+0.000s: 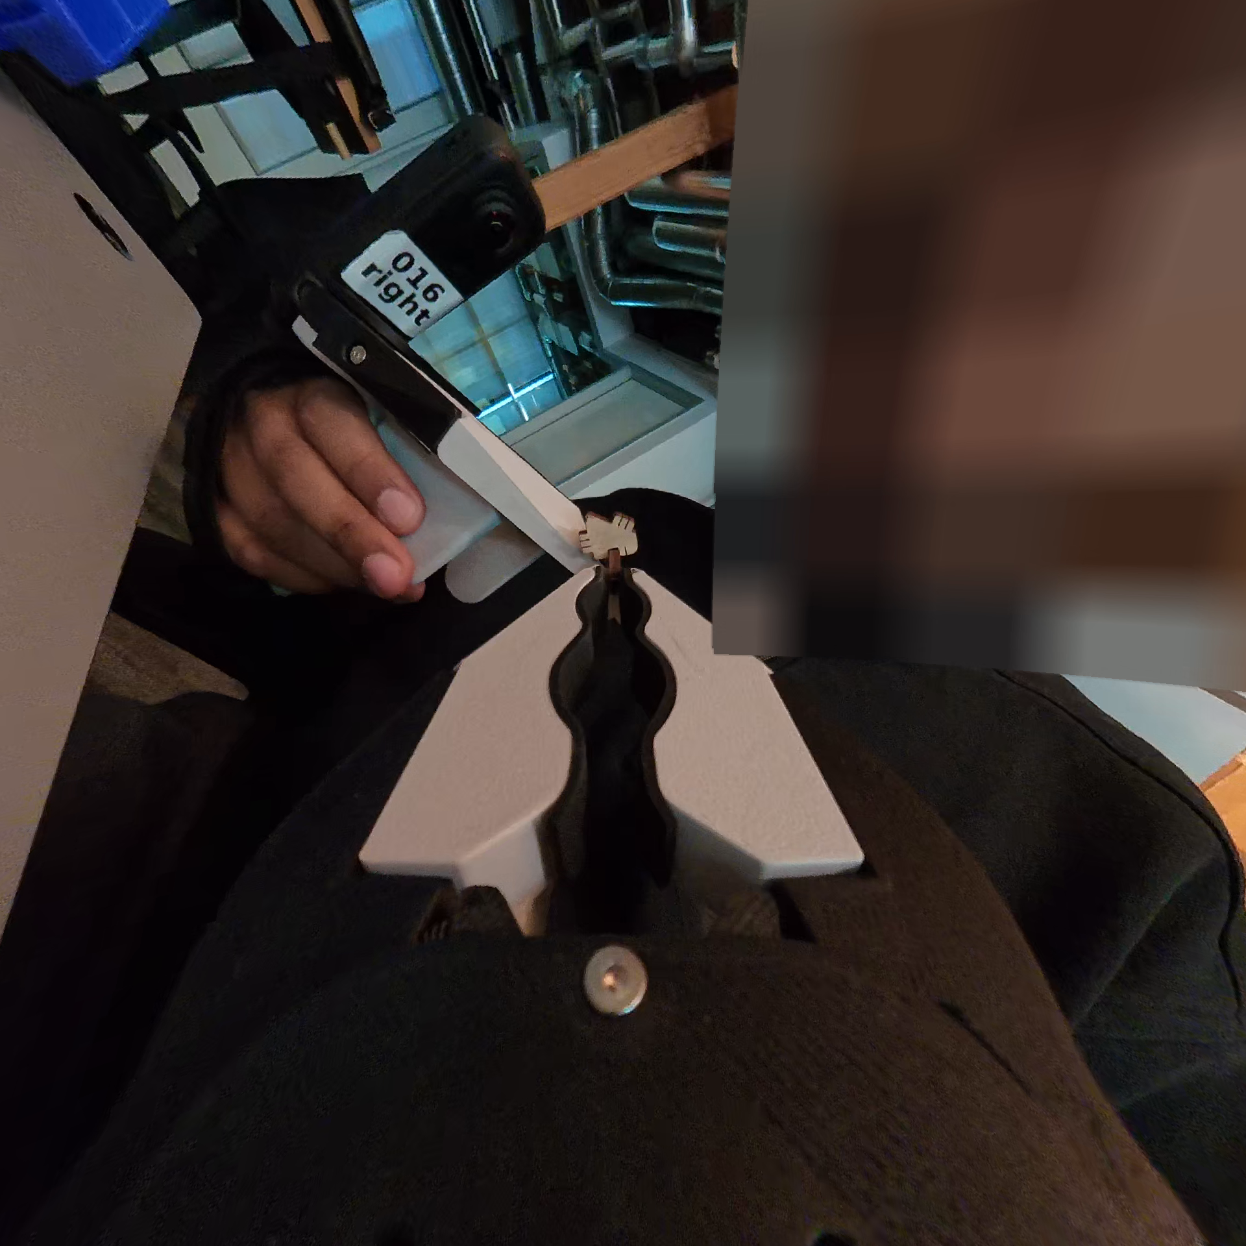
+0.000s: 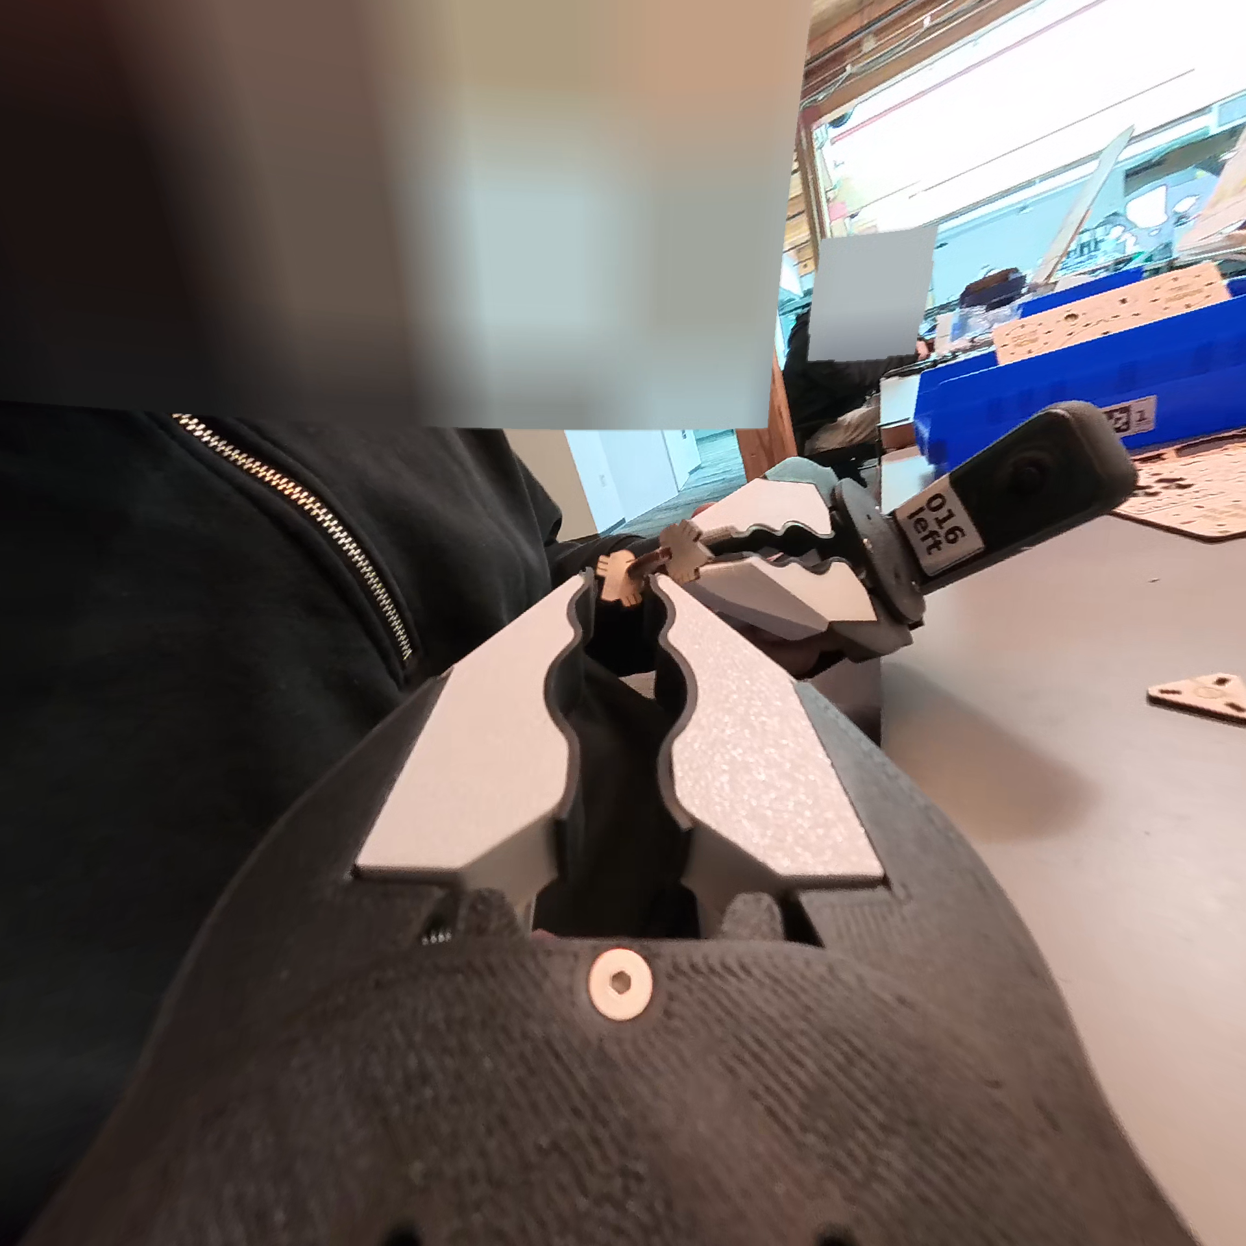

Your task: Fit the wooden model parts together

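Both grippers are raised in front of a person in a dark zipped jacket (image 2: 202, 607). My left gripper (image 1: 610, 573) is shut on a thin notched wooden piece (image 1: 613, 593), seen edge-on between its fingertips. It also shows in the right wrist view (image 2: 684, 549), at the left gripper's tips (image 2: 704, 556). My right gripper (image 2: 624, 585) is shut on a second small notched wooden piece (image 2: 619, 578), held across its width. This piece also shows in the left wrist view (image 1: 610, 532), at the right gripper's tip (image 1: 573, 536). The two pieces meet at a slot, crosswise to each other.
A grey table (image 2: 1045, 708) lies to the right, with a small triangular wooden plate (image 2: 1197, 694), a wooden sheet with cutouts (image 2: 1187, 499) and a blue bin (image 2: 1079, 384) behind. A white panel (image 1: 67, 438) stands close on the left in the left wrist view. Left and right tips are no more than a few centimetres apart.
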Available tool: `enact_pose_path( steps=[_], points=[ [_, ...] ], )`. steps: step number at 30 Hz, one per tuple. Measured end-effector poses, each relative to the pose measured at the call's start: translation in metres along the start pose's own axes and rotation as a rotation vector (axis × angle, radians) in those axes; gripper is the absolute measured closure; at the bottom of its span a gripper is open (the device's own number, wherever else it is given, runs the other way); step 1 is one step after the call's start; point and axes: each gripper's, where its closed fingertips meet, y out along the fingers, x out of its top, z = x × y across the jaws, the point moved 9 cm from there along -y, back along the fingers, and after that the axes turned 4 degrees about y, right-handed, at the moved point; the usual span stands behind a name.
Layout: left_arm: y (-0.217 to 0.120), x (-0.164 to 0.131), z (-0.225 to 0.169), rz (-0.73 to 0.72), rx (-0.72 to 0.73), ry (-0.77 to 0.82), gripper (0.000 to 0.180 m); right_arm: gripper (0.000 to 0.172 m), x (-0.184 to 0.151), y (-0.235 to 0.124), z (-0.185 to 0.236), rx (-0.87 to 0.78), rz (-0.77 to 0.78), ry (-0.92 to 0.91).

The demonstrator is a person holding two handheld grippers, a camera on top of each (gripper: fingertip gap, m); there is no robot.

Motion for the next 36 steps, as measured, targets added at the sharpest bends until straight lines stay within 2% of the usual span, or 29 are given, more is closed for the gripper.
enact_pose_path(
  steps=[4,8,11,14,16,21,28,36],
  points=[
    [-0.006,0.004,-0.004,-0.049,-0.007,0.025,0.178,0.152,0.002,-0.002,-0.001,-0.016,-0.020,0.004],
    [-0.010,0.008,-0.009,-0.070,0.085,0.146,0.178,0.147,0.004,-0.004,-0.005,-0.079,-0.038,0.007],
    [-0.014,0.013,-0.019,-0.110,0.213,0.353,0.179,0.148,0.008,-0.010,-0.012,-0.198,-0.085,0.016],
    [-0.020,0.016,-0.037,-0.190,0.409,0.646,0.179,0.142,0.014,-0.024,-0.019,-0.361,-0.155,-0.019],
    [-0.020,0.014,-0.048,-0.201,0.524,0.809,0.179,0.140,0.018,-0.029,-0.019,-0.408,-0.191,-0.048],
    [-0.008,0.006,-0.055,-0.153,0.666,1.024,0.179,0.139,0.019,-0.021,-0.011,-0.457,-0.167,-0.152],
    [0.009,0.000,-0.049,-0.088,0.733,1.127,0.179,0.142,0.020,-0.008,0.002,-0.501,-0.110,-0.301],
    [0.017,-0.002,-0.046,-0.088,0.700,1.132,0.179,0.147,0.018,-0.006,0.003,-0.493,-0.099,-0.307]
  ],
)
